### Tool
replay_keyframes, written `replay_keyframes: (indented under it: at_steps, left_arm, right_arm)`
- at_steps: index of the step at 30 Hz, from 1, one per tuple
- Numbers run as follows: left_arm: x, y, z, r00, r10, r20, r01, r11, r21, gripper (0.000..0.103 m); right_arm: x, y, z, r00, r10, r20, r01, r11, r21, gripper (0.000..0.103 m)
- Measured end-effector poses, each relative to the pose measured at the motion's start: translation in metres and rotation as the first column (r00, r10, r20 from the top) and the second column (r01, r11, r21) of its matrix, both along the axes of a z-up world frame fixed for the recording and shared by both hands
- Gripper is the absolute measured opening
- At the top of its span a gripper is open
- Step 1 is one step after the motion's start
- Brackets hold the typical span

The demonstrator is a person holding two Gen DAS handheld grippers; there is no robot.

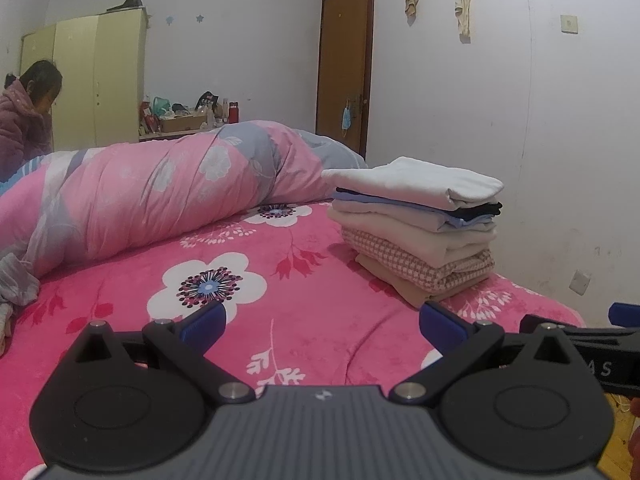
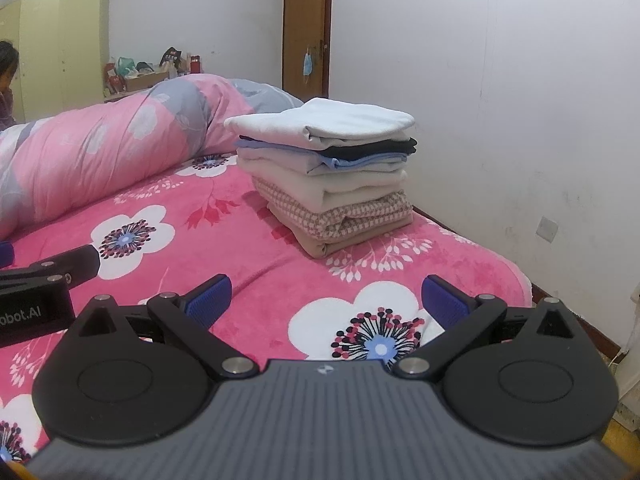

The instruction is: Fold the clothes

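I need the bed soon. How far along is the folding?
Done: a neat stack of folded clothes sits on the pink bedspread. In hand: nothing; the left claw and right claw are open and empty. Left: possibly a crumpled grey garment at the bed's left edge.

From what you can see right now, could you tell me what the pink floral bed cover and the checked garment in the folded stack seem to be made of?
The pink floral bed cover looks like plush fleece: a matte, slightly fuzzy surface with soft shading. The pink-and-white checked garment in the folded stack looks like thin woven cotton or similar, with a fine grid and crisp fold edges. Neither can be confirmed by sight.
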State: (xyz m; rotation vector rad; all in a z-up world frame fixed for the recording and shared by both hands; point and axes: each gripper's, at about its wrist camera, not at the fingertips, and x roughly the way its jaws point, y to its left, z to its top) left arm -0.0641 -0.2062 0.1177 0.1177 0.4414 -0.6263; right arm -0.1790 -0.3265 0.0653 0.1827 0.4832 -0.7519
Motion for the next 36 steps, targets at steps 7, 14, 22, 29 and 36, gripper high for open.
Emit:
replay_keyframes:
  at_steps: [7, 14, 22, 29, 36]
  left_arm:
    - [0.0004, 0.0024, 0.0009, 1.000, -0.002, -0.005, 0.002, 1.000, -0.005, 0.103]
    - [-0.0005, 0.0000, 0.0003, 1.000, -0.009, -0.016, 0.009, 1.000, -0.004, 0.103]
    - [0.0003, -0.0011, -0.0002, 1.000, -0.014, -0.021, 0.014, 1.000, -0.001, 0.103]
    - [0.0018, -0.0021, -0.0006, 0.999, -0.016, -0.029, 0.016, 1.000, 0.001, 0.103]
    - [0.0022, -0.0020, -0.0019, 0.999, -0.018, -0.033, 0.018, 1.000, 0.002, 0.103]
  right_arm:
    - [0.0015, -0.0001, -0.0005, 1.000, 0.001, -0.005, -0.001, 1.000, 0.001, 0.102]
    - [0.0022, 0.0010, -0.0003, 1.000, 0.000, -0.008, 0.000, 1.000, 0.000, 0.102]
    - [0.0036, 0.0007, -0.0008, 1.000, 0.000, -0.010, 0.000, 1.000, 0.002, 0.102]
    - [0.0046, 0.0000, -0.0014, 1.000, 0.000, -0.013, 0.000, 1.000, 0.004, 0.102]
    - [0.0048, -0.0004, -0.0029, 1.000, 0.001, -0.015, -0.001, 1.000, 0.008, 0.102]
